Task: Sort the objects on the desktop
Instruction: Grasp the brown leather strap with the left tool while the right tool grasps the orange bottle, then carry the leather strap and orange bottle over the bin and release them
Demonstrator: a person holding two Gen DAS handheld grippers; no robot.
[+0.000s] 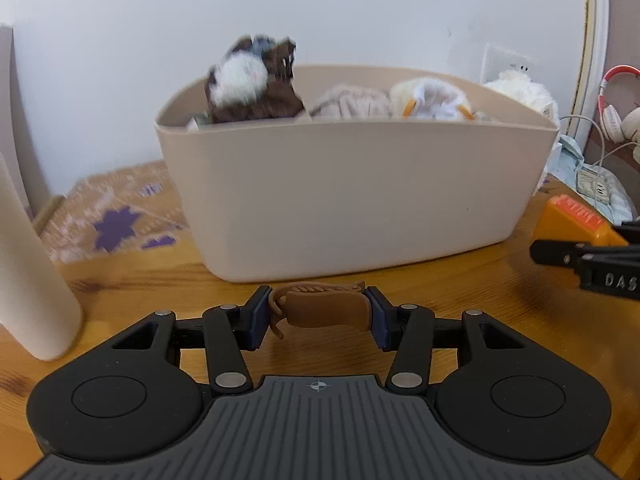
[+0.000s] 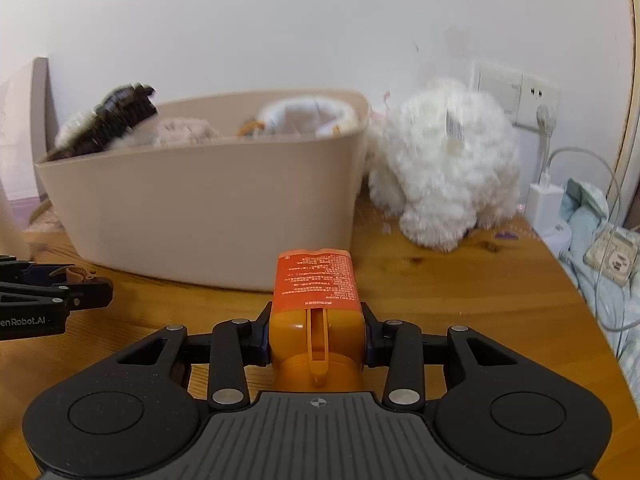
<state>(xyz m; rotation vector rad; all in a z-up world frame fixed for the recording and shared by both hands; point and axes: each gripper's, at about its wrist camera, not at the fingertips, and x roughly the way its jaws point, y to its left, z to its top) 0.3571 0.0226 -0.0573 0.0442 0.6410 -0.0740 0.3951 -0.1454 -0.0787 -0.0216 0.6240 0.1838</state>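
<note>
The left gripper, whose body read "enRobot.AI" in the right wrist view, was closed on a brown hair clip just before the beige bin. The right gripper, marked "DAS", clamped an orange bottle with an illegibly printed red label above the wooden table.

Right gripper clamps orange bottle between both fingers, red label end pointing forward, above wooden table. Beige bin straight ahead and left, holding soft items, blurred. White plush toy ahead-right beside bin. Left gripper at far left, gripping small tan item.
</note>
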